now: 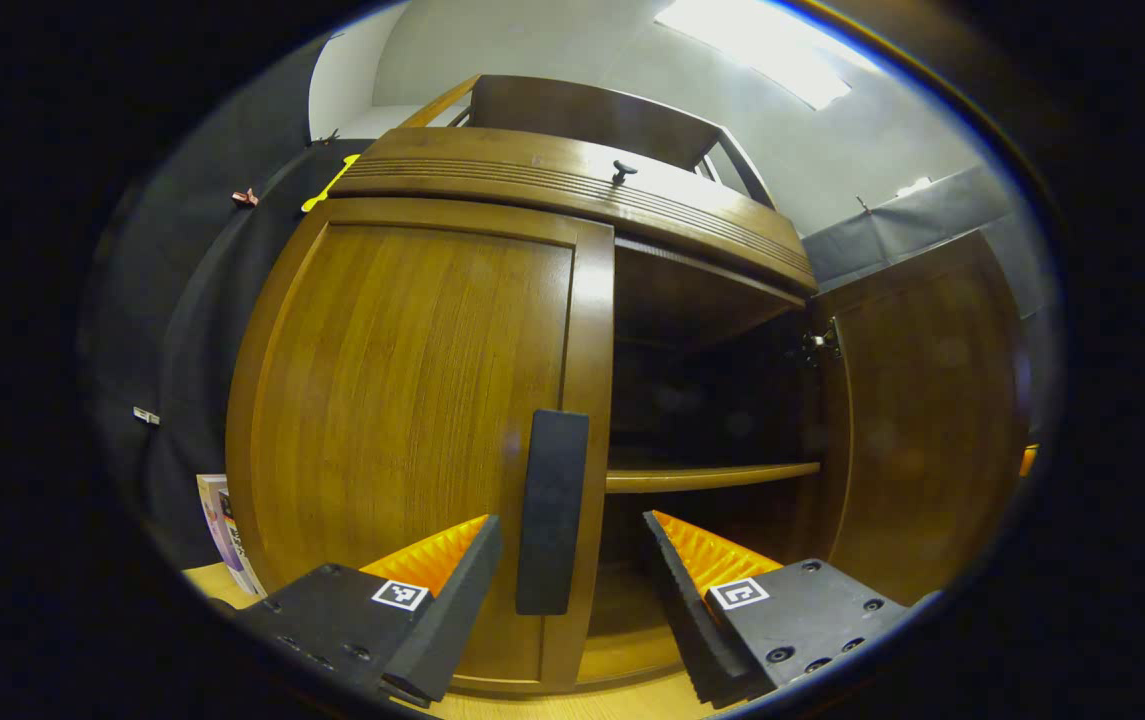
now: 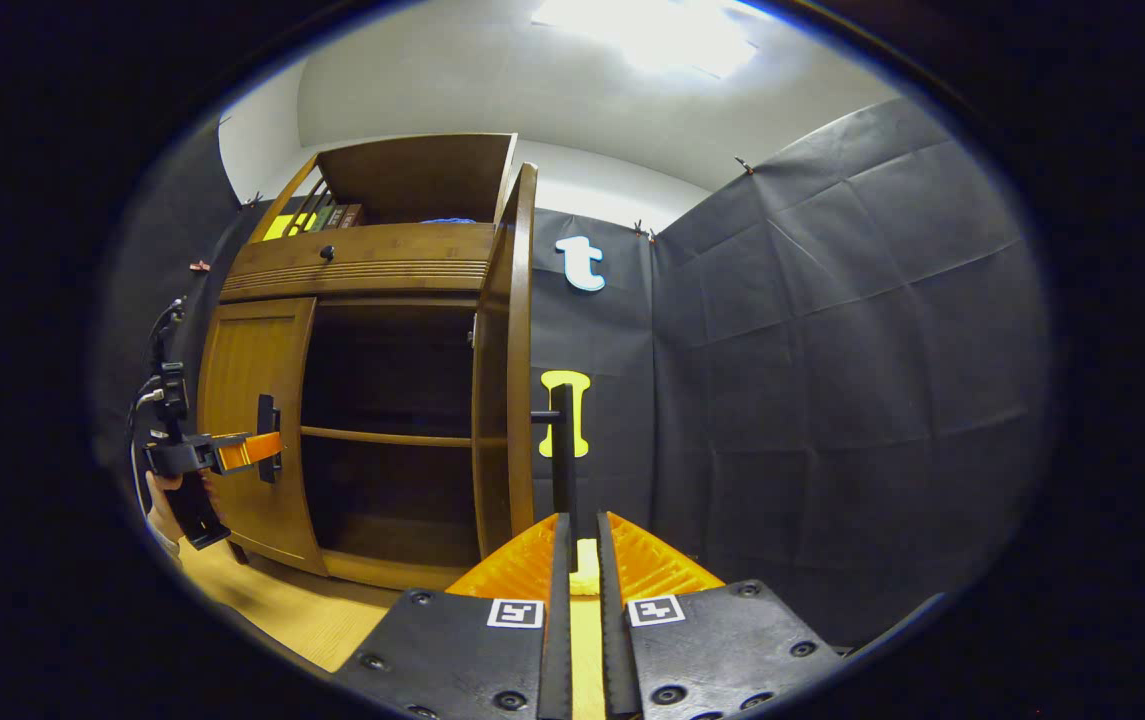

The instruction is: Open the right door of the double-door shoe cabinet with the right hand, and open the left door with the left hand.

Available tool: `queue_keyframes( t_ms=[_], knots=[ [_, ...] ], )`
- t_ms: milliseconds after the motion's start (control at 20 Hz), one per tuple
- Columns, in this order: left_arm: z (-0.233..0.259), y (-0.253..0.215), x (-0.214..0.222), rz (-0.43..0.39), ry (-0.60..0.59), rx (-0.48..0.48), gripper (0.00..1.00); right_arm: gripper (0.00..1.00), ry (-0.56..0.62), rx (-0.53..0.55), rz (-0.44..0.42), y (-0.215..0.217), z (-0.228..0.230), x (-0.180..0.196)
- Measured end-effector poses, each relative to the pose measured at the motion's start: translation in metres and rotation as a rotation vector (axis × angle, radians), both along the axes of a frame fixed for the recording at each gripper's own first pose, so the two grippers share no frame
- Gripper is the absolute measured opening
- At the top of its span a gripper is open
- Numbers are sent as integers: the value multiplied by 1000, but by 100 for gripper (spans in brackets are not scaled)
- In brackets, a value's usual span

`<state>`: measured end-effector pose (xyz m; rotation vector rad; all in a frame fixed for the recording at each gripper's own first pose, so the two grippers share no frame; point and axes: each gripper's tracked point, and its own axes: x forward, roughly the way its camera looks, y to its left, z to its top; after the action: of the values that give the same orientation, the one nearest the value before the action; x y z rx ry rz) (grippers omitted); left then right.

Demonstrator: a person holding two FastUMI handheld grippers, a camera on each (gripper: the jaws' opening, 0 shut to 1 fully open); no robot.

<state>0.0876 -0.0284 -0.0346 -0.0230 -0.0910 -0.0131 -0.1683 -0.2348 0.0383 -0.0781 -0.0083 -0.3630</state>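
Note:
The wooden shoe cabinet (image 1: 572,190) fills the left gripper view. Its left door (image 1: 402,420) is closed and carries a black upright handle (image 1: 552,510). My left gripper (image 1: 570,522) is open, one finger on each side of that handle with gaps left. The right door (image 1: 922,420) stands swung out, showing a dark inside with one shelf (image 1: 712,477). In the right gripper view the right door (image 2: 507,370) is edge-on, and my right gripper (image 2: 582,530) is shut on its black handle (image 2: 564,450). There too, the left gripper (image 2: 232,450), held by a hand (image 2: 167,505), sits at the left door's handle (image 2: 267,438).
A drawer with a small dark knob (image 1: 622,172) runs along the cabinet's top, and books (image 2: 317,215) stand in the open shelf above it. A box (image 1: 224,530) leans by the cabinet's left foot. Wooden floor (image 2: 262,600) lies in front, black cloth wall (image 2: 832,380) to the right.

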Motion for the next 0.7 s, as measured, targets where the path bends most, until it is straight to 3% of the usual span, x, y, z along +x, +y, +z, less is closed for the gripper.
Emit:
queue_keyframes(
  t_ms=[250, 500, 550, 700],
  knots=[
    [-10, -2, 16, -2, 18, 17, 83, 16, -15, -7, 79, 22, 11, -10],
    [-14, 11, 22, 56, 6, 10, 44, 90, 4, -7, 132, 40, 13, -11],
    [-13, 11, 20, 44, 16, 14, 37, 96, 0, 3, 132, 40, 14, -12],
    [-14, 11, 17, 29, 34, 13, 33, 94, -22, 69, 131, 40, 18, -10]
  ],
)
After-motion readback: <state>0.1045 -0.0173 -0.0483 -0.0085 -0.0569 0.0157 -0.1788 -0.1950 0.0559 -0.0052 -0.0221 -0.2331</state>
